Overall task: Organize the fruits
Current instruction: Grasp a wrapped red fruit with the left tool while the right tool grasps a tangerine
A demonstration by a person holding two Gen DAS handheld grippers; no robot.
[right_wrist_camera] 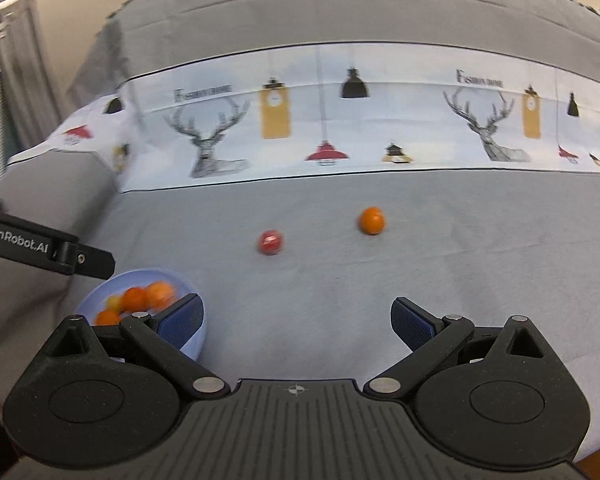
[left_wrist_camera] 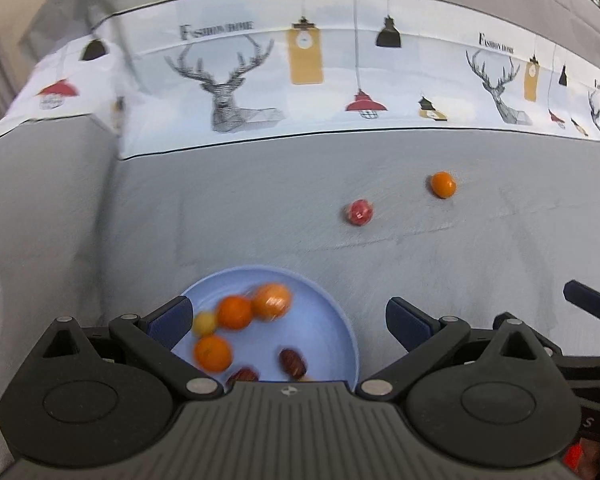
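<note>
Light-blue bowl (left_wrist_camera: 340, 320) sits on the grey cloth (left_wrist_camera: 240, 220), right under the left gripper (left_wrist_camera: 288, 320), and already holds several fruits: three oranges (left_wrist_camera: 235, 312), a small yellow one (left_wrist_camera: 204, 323) and a couple of dark red-brown pieces (left_wrist_camera: 293, 362) near the front rim. Two fruits are not yet in: a red fruit (right_wrist_camera: 270, 242) and a lone orange (right_wrist_camera: 372, 221), both loose on the cloth ahead of the right gripper (right_wrist_camera: 296, 318), near each other but not touching, well apart from the bowl.

Both tools have jaws spread wide, nothing between them; left hangs over the bowl, right faces the open cloth w/ the bowl (right_wrist_camera: 100, 292) at its lower left.

Risks (judging from here): both leftovers are round and sit on soft, slightly creased fabric, so a pad nudging one side first could roll it away, esp. toward the printed deer-and-lamp strip (right_wrist_camera: 300, 120) behind. Closing too hard may bruise or squirt the red one out. The bowl looks light; bumping its rim w/ the right tool's left finger (right_wrist_camera: 180, 316), which overlaps it in the right wrist view, could tip or slide it and spill the contents.

Nothing lies between the right tool and the two fruits. The left tool's arm (right_wrist_camera: 40, 244) juts in at the left edge, above the bowl, so a drop-off there needs it out of the way.
</note>
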